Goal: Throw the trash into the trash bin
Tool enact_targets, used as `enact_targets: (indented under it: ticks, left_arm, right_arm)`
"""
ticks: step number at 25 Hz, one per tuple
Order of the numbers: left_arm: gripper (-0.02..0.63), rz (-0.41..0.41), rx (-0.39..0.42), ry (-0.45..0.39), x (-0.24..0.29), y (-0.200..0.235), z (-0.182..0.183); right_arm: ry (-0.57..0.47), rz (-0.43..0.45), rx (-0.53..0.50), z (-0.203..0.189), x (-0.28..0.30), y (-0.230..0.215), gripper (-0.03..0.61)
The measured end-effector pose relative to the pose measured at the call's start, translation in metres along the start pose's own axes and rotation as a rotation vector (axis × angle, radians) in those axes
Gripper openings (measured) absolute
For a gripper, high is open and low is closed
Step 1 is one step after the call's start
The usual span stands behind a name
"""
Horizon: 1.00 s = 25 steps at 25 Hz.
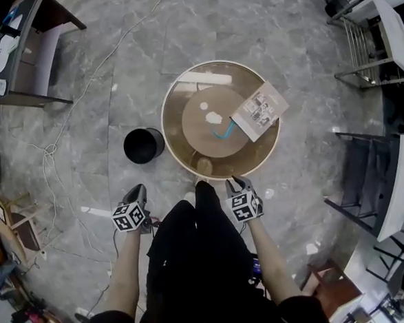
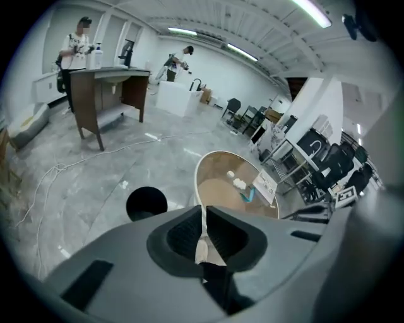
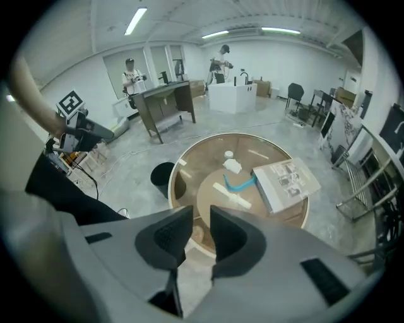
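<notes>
Both grippers hang low at the near edge of the table [image 1: 163, 123], well short of the trash. My left gripper [image 1: 136, 191] has its jaws all but pressed together, with only a sliver of floor showing between them and nothing caught. My right gripper [image 1: 237, 184] is partly spread and empty.

The trash sits mid-table: a white wad [image 1: 213, 117], a smaller white bit [image 1: 204, 106] just beyond it, a blue strip [image 1: 222, 132] on the near side, and a white strip [image 3: 230, 194] near that. A booklet [image 1: 260, 110] lies to the right. The bin [image 1: 143, 145] stands on the floor just left of the table.

I judge the wad to be light and soft. It should crush rather than slip, so I'd pinch it across its bulk. The strips look thin and lie flat, which makes them harder. I'd take the blue one at its curved end, where it may lift off the surface.
</notes>
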<state>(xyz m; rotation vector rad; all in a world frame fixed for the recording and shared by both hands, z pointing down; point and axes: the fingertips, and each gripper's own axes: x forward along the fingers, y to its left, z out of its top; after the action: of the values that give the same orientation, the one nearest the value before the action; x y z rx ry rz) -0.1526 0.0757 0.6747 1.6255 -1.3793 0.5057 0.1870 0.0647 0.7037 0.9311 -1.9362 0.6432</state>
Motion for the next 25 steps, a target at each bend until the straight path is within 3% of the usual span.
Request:
enact_targets:
  ticks: [4, 6, 9, 12, 14, 19, 22, 25]
  left_arm:
    - [0.011, -0.092, 0.012, 0.102, 0.062, -0.035, 0.008]
    - [0.011, -0.159, -0.005, 0.123, 0.092, -0.059, 0.013]
    - [0.011, -0.211, 0.042, 0.129, 0.133, -0.091, 0.018]
    - [0.097, -0.24, 0.1, 0.189, 0.167, -0.108, 0.005]
    - [0.098, -0.254, 0.113, 0.246, 0.188, -0.108, -0.007]
    - [0.098, -0.256, 0.044, 0.302, 0.229, -0.09, -0.019]
    - [0.097, -0.232, -0.01, 0.294, 0.239, -0.07, -0.011]
    - [0.097, -0.197, -0.076, 0.284, 0.241, -0.051, -0.008]
  right_arm:
    - [0.073, 0.029, -0.041, 0.022, 0.055, -0.031, 0.115]
    - [0.113, 0.035, -0.045, 0.028, 0.08, -0.045, 0.121]
    - [0.144, 0.027, -0.036, 0.035, 0.117, -0.066, 0.146]
    - [0.175, 0.002, -0.017, 0.036, 0.147, -0.08, 0.152]
    - [0.191, -0.009, -0.008, 0.038, 0.166, -0.082, 0.152]
    - [0.278, -0.034, -0.074, 0.025, 0.207, -0.082, 0.144]
    - [0.294, -0.095, -0.129, 0.025, 0.213, -0.086, 0.031]
    - [0.279, -0.085, -0.117, 0.025, 0.206, -0.081, 0.028]
